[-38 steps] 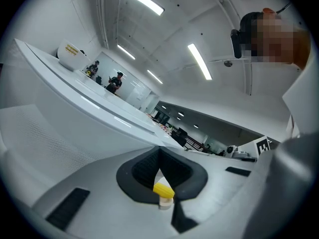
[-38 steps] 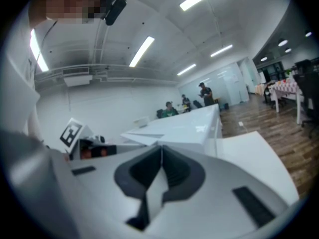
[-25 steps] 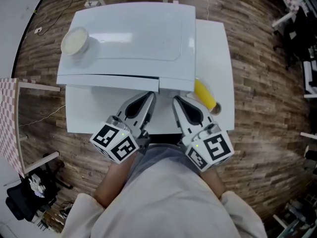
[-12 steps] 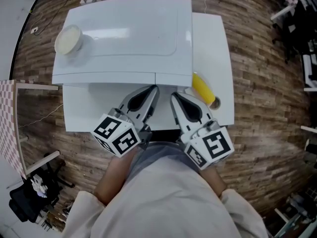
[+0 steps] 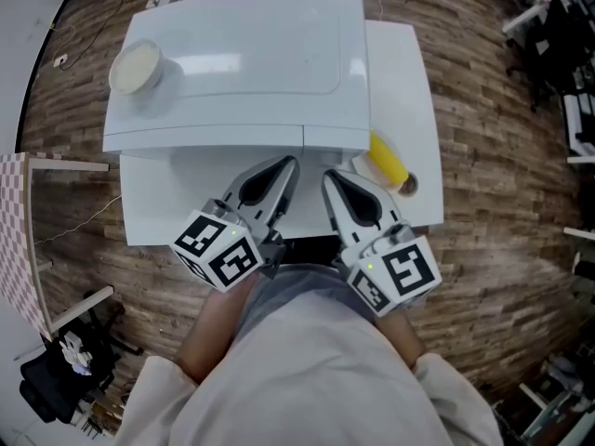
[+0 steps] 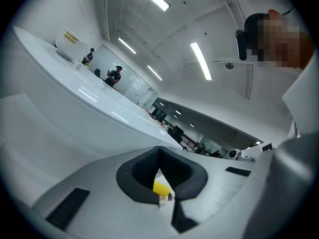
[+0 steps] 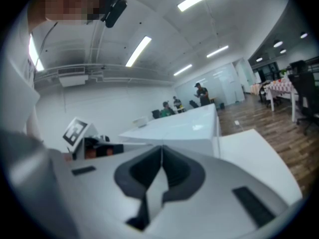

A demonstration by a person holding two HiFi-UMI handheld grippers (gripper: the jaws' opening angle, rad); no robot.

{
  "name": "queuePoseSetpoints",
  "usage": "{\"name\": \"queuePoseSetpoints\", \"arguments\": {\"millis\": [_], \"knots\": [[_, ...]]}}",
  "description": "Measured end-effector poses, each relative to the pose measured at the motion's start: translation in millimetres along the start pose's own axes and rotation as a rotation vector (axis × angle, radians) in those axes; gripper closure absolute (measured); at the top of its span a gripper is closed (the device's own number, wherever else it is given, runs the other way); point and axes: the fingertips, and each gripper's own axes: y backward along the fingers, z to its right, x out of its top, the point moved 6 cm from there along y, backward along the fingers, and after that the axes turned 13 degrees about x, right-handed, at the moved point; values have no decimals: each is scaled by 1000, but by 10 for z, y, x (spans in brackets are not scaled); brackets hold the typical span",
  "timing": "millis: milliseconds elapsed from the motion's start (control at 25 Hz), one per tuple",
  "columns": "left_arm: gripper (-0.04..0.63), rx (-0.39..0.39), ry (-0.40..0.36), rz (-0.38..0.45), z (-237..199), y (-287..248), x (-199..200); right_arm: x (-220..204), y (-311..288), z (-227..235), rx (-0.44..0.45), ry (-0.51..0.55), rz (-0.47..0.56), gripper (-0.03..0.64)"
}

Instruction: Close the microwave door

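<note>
The microwave [image 5: 242,63] is seen from above on the white surface [image 5: 400,72], with a bowl [image 5: 136,67] placed on its top at 10 o'clock. Its door [image 5: 204,144] is judged to be shut. The front edge runs as one straight line up to the seam beside the control part, and no panel is seen swung out over the surface. In the left gripper view a face with fine dotted mesh [image 6: 35,128] is seen at 9 o'clock, which is probably the door window.

Very little has changed in the last second. The left hand-held gripper [image 5: 282,163] and the right hand-held gripper [image 5: 328,175] are kept side by side at 6 o'clock of the microwave, just in front of its face. Only the left tip has been brought slightly nearer to the front edge. The jaws of both are pressed together at the tips, and nothing is clamped in them. A yellow object [image 5: 388,167] lies on the surface at 3 o'clock of the right gripper, untouched. It is seen through the slit of the left jaws only as something lying beyond them.

From this it is judged that the closing is already done, or that only a last push remains. No further large movement seems to be needed.
</note>
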Motion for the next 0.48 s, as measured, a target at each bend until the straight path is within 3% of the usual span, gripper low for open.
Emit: {"name": "queuePoseSetpoints", "arguments": {"millis": [480], "knots": [[581,-26,-29,-17,-204,448,92,-105,-202,-495,-28,24,-16,594]]}}
